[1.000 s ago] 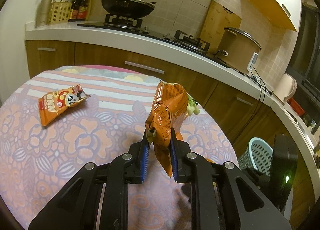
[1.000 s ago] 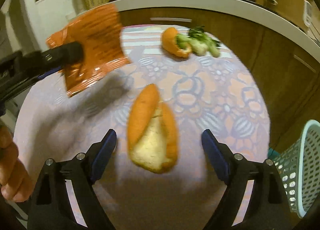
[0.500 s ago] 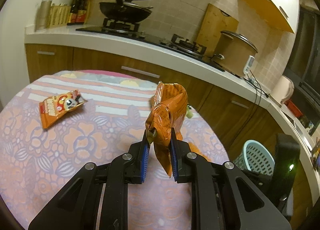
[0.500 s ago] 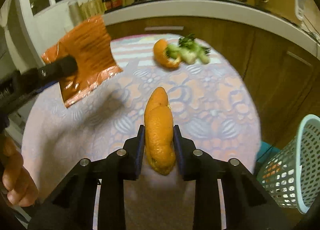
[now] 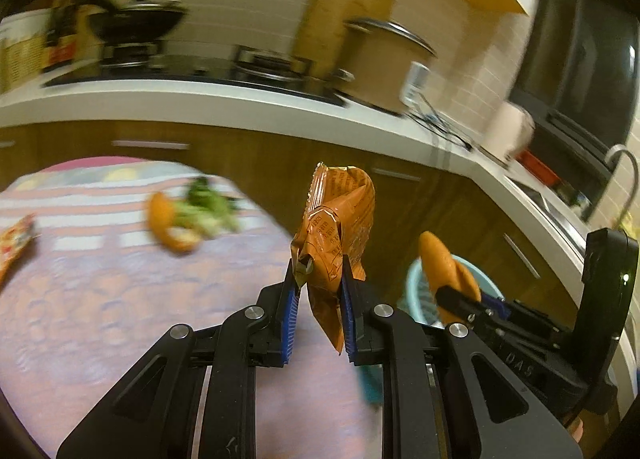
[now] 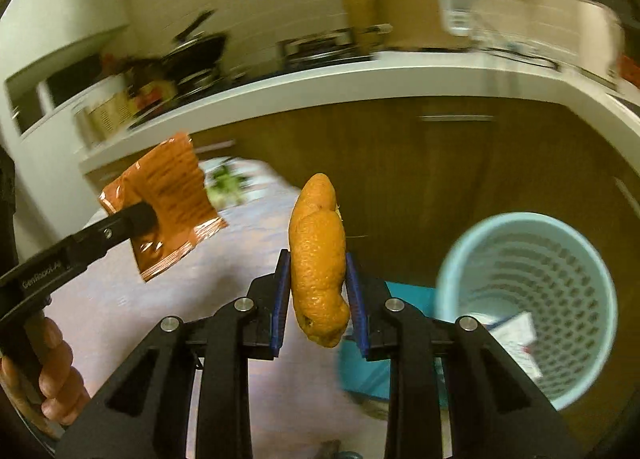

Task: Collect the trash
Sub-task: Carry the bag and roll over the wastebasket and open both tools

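My left gripper [image 5: 318, 299] is shut on a crumpled orange snack wrapper [image 5: 340, 231], held in the air over the table's right side. That same wrapper [image 6: 168, 199] shows at the left of the right wrist view, pinched by the left gripper [image 6: 136, 219]. Folded between the blue pads of my right gripper [image 6: 318, 291], which is shut on it, is an orange peel [image 6: 318, 255]; from the left wrist view the peel [image 5: 440, 263] hangs in front of the pale blue bin [image 5: 416, 291]. The bin [image 6: 528, 299] stands on the floor to the right, with paper scraps inside.
On the round table with a floral cloth [image 5: 100, 299] lie another orange peel [image 5: 168, 223] with green vegetable scraps [image 5: 208, 207] and a snack packet [image 5: 14, 247] at the left edge. Behind runs a kitchen counter [image 5: 240, 99] with stove, wok and pot. A hand [image 6: 52, 379] grips the left tool.
The right gripper closed on the orange peel, lifted it off the table and swung it right toward the bin. The left gripper, still holding the wrapper, also swung right.
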{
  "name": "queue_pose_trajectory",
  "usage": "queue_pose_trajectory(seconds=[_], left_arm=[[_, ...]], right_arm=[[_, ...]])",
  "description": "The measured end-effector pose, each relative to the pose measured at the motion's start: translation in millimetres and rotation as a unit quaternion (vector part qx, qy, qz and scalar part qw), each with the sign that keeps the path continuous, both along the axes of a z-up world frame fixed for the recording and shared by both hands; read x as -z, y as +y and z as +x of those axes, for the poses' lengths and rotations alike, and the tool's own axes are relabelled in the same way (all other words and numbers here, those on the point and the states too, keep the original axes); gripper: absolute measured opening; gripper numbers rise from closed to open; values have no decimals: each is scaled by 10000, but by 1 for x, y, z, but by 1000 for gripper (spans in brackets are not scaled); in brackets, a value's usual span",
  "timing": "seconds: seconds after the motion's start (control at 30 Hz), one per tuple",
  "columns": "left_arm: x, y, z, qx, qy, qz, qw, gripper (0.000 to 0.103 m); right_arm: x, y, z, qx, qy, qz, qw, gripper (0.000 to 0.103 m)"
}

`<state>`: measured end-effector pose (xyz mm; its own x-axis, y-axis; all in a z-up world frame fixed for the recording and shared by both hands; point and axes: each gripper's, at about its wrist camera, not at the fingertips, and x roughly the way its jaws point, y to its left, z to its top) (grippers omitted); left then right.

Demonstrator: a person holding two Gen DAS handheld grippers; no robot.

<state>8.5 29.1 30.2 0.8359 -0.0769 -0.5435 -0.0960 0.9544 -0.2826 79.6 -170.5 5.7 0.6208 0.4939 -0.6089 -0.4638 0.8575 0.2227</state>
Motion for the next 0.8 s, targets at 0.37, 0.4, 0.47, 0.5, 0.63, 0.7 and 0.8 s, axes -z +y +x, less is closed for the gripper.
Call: queue_pose_trajectory(seconds=[0.37,0.4,0.47,0.5,0.63,0.7,0.8], left_arm=[[26,-109,86,1287,525,-101,9902,17],[29,-116,91,1361,575,-84,9890,17],[36,-131,104,1507,699,-43,9861,17],[39,-137,108,1556,751,-31,9850,17],[55,-160,124,1740,968,91,9799,17],[61,-167,130,1785,1052,139,9782,17],[68,-174,137,1836,1167,185,9759,23]], right_arm=[[20,-133,33,1422,177,-41,9897,24],[22,-139,35,1494,206,-37,9886,24],[26,-152,38,1653,276,-50,9858,24],[29,-157,40,1719,324,-52,9846,24],[42,-174,47,1880,560,-41,9806,24],[47,-177,49,1920,650,-36,9792,24],[52,-179,52,1944,746,-22,9781,26]])
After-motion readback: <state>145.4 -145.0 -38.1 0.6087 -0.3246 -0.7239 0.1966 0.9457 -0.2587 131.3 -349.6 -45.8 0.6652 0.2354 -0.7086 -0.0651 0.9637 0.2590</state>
